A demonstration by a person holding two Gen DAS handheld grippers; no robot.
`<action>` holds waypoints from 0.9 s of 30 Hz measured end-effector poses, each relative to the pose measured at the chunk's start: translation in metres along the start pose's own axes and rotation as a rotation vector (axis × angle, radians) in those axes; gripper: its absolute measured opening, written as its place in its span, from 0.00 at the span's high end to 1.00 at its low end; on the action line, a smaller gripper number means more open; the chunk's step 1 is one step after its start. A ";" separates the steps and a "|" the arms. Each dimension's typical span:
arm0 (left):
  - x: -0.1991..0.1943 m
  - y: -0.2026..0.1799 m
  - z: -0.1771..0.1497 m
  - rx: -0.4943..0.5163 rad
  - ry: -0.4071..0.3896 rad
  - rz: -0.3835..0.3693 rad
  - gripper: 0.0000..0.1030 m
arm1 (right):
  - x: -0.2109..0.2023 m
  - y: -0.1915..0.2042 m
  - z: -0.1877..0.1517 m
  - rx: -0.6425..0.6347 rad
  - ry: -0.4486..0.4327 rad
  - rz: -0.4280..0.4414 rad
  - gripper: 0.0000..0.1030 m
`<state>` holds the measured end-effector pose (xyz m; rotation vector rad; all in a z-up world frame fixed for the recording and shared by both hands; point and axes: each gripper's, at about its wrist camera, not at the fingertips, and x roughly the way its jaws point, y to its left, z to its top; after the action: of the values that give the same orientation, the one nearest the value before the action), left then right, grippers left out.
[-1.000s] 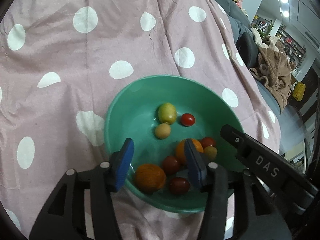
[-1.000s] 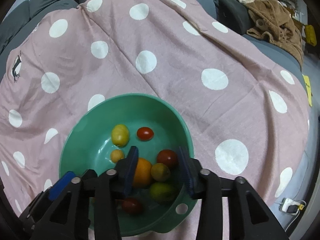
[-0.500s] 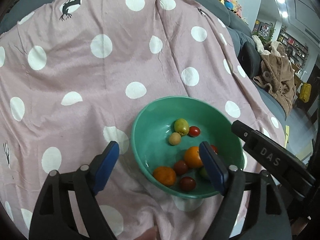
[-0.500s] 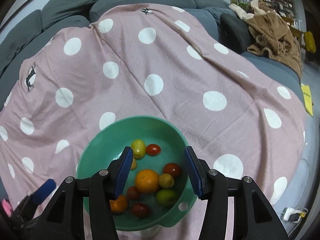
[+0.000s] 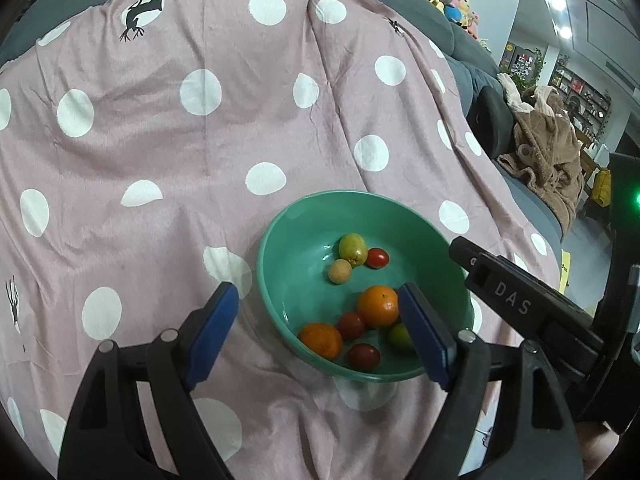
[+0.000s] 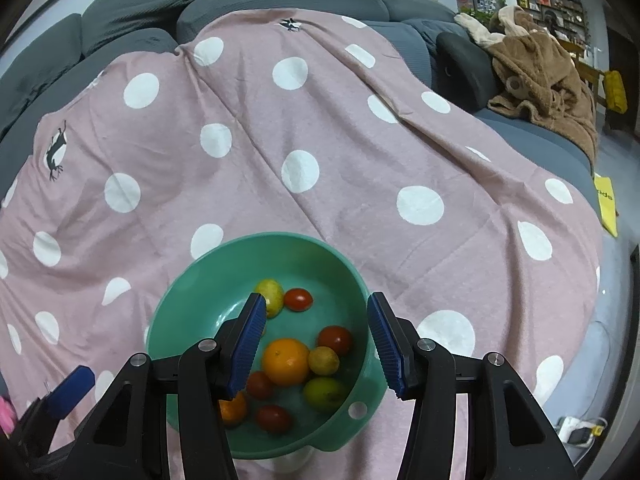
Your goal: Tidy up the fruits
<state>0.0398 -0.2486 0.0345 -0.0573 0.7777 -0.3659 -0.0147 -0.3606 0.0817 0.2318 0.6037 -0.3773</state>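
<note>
Fruits (image 6: 286, 361) in green bowl (image 6: 192, 276), below both wide-open, empty hand-held grippers, left (image 5: 326, 332), right (image 6: 322, 346).

One green bowl (image 6: 188, 292), holding nine fruits in all. Two oranges: one large (image 6: 286, 361), one near the rim (image 6: 233, 409). Four red tomatoes (image 6: 298, 299), three yellow-green fruits (image 6: 270, 290), counting the small tan one (image 5: 339, 271). One pink spotted cloth (image 6: 340, 152). One brown robe (image 6: 548, 80).
</note>
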 end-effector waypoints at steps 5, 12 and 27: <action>0.000 0.000 -0.001 0.003 -0.001 -0.001 0.20 | 0.000 0.000 0.000 -0.002 -0.003 -0.001 0.48; 0.000 0.000 -0.002 0.001 0.001 -0.001 0.20 | -0.002 -0.001 0.000 -0.004 -0.005 -0.006 0.48; 0.000 0.000 -0.003 0.006 0.010 0.005 0.20 | -0.004 -0.002 0.000 -0.006 -0.005 -0.014 0.48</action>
<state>0.0376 -0.2481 0.0321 -0.0481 0.7861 -0.3641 -0.0183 -0.3616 0.0838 0.2213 0.6015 -0.3891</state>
